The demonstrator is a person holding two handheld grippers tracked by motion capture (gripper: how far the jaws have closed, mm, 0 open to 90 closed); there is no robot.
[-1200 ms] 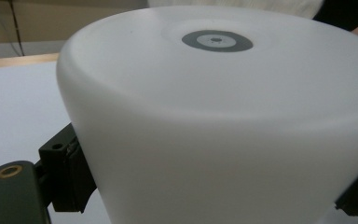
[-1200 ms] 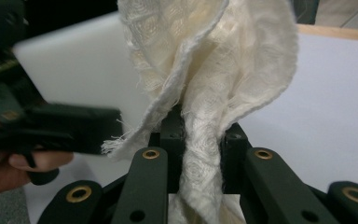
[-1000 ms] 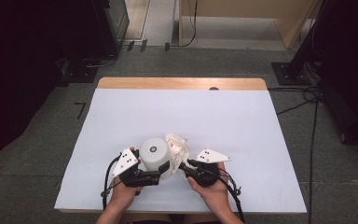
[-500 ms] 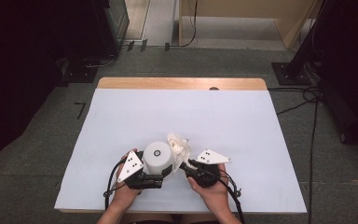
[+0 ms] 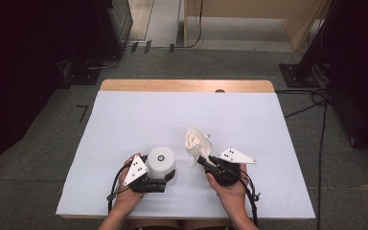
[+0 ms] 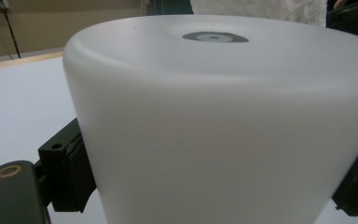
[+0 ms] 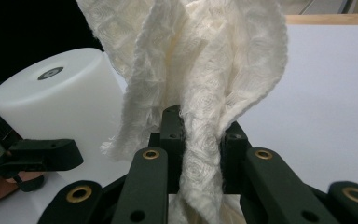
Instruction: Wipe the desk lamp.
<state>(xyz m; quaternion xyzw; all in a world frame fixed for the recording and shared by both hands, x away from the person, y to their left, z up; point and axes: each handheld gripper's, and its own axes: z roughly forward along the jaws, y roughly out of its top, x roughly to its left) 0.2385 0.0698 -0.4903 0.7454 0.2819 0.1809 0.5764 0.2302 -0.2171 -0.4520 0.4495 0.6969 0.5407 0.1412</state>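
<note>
Left tool (image 5: pixel 165 178) clamped on white cup (image 5: pixel 161 165), upside-down w/ base up, jaws either side of its wall in left gripper view (image 6: pixel 223 130). Cup sits on the tabletop (image 5: pixel 124 124) at ~7 o'clock from centre, near the person's edge. Right tool (image 5: pixel 203 160) pinched tight on a crumpled cream cloth (image 5: pixel 197 142); right gripper view shows fabric bunched between the closed jaws (image 7: pixel 200 84). Cloth sits ~5 o'clock from centre, at 3 o'clock from the cup, apart from it, not touching.

Step looks like wiping the cup w/ the cloth. To do well: keep left grip firm and cup steady, bring cloth across toward 9 o'clock so the loose wad meets the cup wall, not the jaws; press lightly, else cup may slip or tip. Keep enough fabric ahead of the jaw tips.

Pose: both forearms come in from 6 o'clock. Left hand (image 5: pixel 129 191) low behind cup, tool pointing ~3 o'clock. Right hand (image 5: pixel 227 187) angled, tool pointing ~11 o'clock, cloth raised off the surface.
</note>
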